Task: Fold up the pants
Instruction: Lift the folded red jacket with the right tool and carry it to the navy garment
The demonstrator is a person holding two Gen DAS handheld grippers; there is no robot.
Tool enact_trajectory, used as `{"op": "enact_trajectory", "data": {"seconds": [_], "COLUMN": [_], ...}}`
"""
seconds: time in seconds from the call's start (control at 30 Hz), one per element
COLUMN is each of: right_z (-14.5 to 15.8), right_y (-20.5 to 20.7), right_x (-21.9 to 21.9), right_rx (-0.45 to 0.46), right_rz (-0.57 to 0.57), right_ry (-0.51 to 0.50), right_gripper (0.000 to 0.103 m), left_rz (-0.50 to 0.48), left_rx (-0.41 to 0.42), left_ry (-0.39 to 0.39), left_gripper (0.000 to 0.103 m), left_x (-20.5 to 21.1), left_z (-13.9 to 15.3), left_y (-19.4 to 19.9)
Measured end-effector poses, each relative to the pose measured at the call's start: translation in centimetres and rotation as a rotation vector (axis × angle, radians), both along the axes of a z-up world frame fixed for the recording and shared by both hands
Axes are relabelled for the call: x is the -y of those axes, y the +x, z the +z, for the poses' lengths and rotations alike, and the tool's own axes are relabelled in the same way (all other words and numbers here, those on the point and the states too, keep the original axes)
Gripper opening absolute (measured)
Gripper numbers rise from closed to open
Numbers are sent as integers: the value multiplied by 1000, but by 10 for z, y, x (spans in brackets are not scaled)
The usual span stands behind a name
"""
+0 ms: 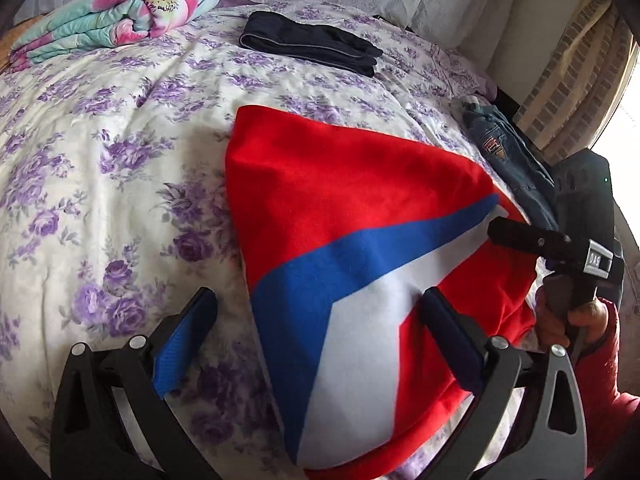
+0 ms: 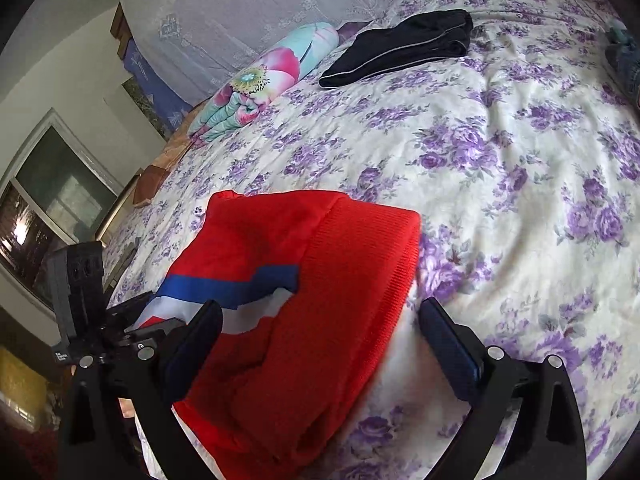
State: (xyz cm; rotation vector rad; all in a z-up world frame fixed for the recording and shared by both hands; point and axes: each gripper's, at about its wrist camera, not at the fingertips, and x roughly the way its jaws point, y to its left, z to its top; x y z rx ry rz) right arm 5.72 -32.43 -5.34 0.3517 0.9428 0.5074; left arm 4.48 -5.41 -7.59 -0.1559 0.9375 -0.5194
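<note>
The red pants (image 1: 320, 184) with blue and white panels lie folded on the floral bedspread (image 1: 120, 128). My left gripper (image 1: 320, 320) is open just above their near end, its fingers astride the blue and white part. My right gripper (image 2: 320, 332) is open over the red ribbed end of the pants (image 2: 320, 280), holding nothing. The right gripper also shows at the right of the left wrist view (image 1: 520, 236), and the left gripper at the left of the right wrist view (image 2: 132, 320).
Folded black pants (image 1: 312, 42) lie at the far side of the bed. A rolled flowered quilt (image 1: 120, 12) lies at the far left. Blue jeans (image 1: 508, 156) lie at the right edge. The bedspread (image 2: 500, 184) stretches right of the red pants.
</note>
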Motion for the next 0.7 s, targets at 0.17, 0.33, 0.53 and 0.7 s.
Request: {"op": "enact_trajectory", "data": {"seconds": [0.17,0.33,0.53,0.7], "right_z": [0,13,89,136], "right_y": [1,-4,25,106], "right_x": [0,4,-9,-2], "right_rx": [10,61,236,339], "right_rz": [-5,-21,47,-7], "right_ry": [30,41,-23,-80], "right_gripper": [99,38,32,32], "left_rz": [-7,4,3,15], "left_rx": [-21,61,160,265], "left_ry": [-23,17,10,38], "left_gripper": [99,61,43,43], "left_x": [0,6,8,24], "left_z": [-2,19,79,129], "left_y": [3,-6,32,119]}}
